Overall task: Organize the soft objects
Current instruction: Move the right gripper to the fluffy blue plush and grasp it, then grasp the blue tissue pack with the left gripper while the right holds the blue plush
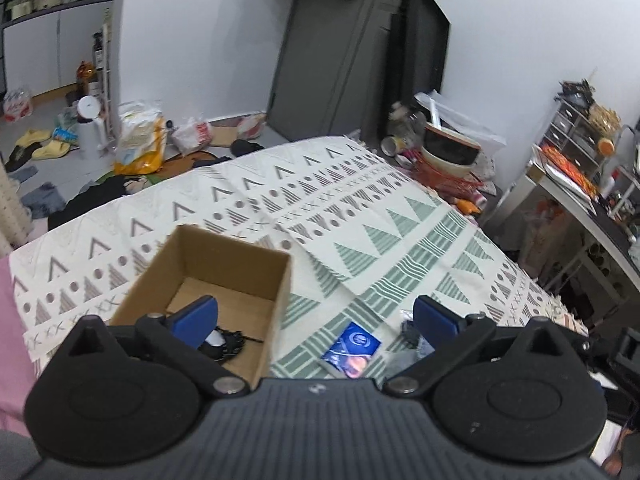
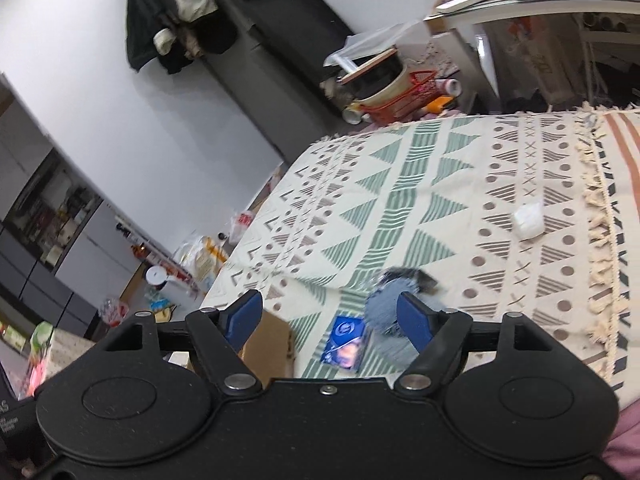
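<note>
An open cardboard box point(image 1: 224, 264) stands on the patterned bedspread point(image 1: 360, 208), and a black-and-white soft item point(image 1: 226, 342) lies in its bottom. My left gripper point(image 1: 316, 314) hovers over the box's right wall, open wide and empty. A blue packet point(image 1: 352, 348) lies on the spread just right of the box, with a crumpled blue-grey cloth point(image 1: 412, 340) beside it. In the right wrist view my right gripper point(image 2: 328, 312) is open and empty above the blue packet point(image 2: 344, 344). The blue-grey cloth point(image 2: 388, 300) lies by its right finger. A small white soft pack point(image 2: 528, 220) rests farther right.
A red basket with bowls point(image 1: 448, 160) sits beyond the bed's far corner. Bags and clothes litter the floor point(image 1: 136, 144) at the left. A cluttered desk point(image 1: 580, 184) stands at the right. A striped cloth point(image 2: 624, 160) with a tasselled fringe covers the bed's right side.
</note>
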Available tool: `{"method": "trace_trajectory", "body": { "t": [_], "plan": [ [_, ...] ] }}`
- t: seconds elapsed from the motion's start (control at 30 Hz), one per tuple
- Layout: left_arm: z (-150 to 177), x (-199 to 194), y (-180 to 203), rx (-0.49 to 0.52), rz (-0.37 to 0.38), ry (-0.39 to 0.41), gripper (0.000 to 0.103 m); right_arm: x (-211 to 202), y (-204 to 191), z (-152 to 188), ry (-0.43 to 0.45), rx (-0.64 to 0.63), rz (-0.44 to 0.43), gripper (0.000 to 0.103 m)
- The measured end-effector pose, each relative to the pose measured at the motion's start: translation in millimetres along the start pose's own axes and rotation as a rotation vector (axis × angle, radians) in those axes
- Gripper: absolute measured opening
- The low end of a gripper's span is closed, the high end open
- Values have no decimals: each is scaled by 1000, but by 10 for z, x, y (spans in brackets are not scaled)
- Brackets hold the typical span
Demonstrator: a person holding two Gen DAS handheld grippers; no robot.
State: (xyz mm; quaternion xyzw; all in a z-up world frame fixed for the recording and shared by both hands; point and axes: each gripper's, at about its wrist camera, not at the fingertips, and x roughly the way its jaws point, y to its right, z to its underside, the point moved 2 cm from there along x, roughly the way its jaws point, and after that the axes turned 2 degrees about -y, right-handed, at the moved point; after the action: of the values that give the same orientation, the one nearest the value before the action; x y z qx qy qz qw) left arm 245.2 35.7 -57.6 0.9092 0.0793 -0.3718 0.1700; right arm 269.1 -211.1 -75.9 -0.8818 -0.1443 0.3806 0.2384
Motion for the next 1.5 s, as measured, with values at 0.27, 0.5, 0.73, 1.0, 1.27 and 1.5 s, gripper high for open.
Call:
{"method": "trace_trajectory", "body": {
  "t": [0.27, 0.5, 0.73, 1.0, 1.27, 1.5],
  "plan": [
    [33, 301, 301, 76, -4, -63, 103, 222, 261, 3, 14, 40, -11, 73],
    [73, 544, 378, 72, -32, -76, 103, 540, 424, 97, -53, 41, 17, 67],
    [65, 804, 414, 74, -20, -110, 102, 872, 469, 113, -94, -11, 35, 67],
    [49, 1130, 441, 70, -2, -159, 100, 1168, 384, 194, -162, -94, 71, 58],
    [195, 1445, 450, 86, -24, -213, 92, 1345, 474, 191, -200, -79, 85, 34],
    [335, 1637, 504, 115, -42, -237, 90, 1348, 588, 164, -204, -20, 53, 18]
  ]
}}
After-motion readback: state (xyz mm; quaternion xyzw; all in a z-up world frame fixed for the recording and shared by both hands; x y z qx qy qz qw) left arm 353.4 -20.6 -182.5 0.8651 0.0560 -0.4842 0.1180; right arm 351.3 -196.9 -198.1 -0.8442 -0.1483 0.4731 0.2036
